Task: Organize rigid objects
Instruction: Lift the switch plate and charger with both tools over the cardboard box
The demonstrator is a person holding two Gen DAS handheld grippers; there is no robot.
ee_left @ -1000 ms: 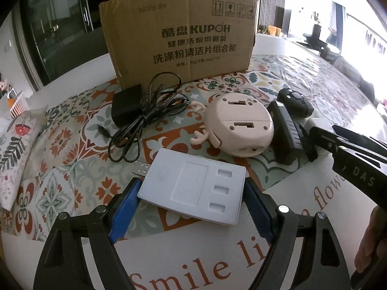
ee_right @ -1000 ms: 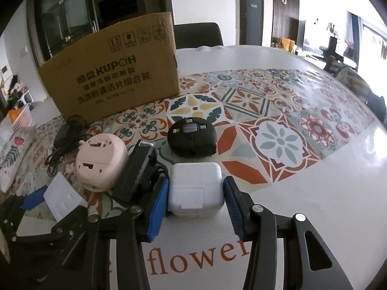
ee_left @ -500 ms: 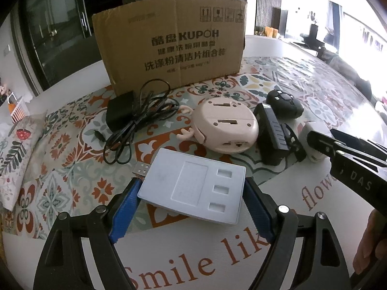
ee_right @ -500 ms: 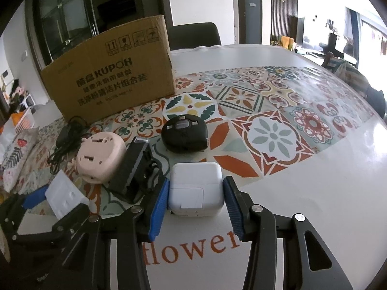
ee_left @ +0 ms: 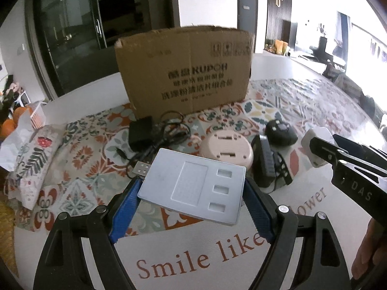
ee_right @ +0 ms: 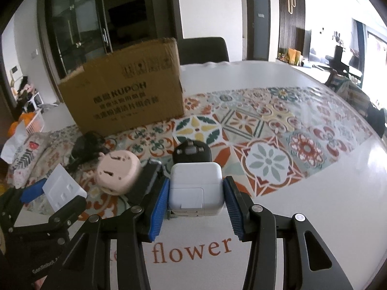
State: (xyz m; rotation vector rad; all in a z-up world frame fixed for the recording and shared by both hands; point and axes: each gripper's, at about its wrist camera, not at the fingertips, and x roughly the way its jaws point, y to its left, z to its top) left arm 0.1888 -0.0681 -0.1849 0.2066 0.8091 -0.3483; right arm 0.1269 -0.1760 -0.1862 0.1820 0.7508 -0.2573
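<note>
With the left gripper (ee_left: 191, 200) pinching the slab (ee_left: 193, 188) edgewise and the right gripper (ee_right: 196, 201) clamping the charger (ee_right: 196, 188), either could slip before the box (ee_left: 186, 70) at twelve o'clock.

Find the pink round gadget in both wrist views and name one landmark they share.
Left wrist view: the pink round gadget sits at centre, just beyond the held grey panel.
Right wrist view: it sits at lower left, left of the held white charger.
Shared landmark: the cardboard box behind it.
</note>
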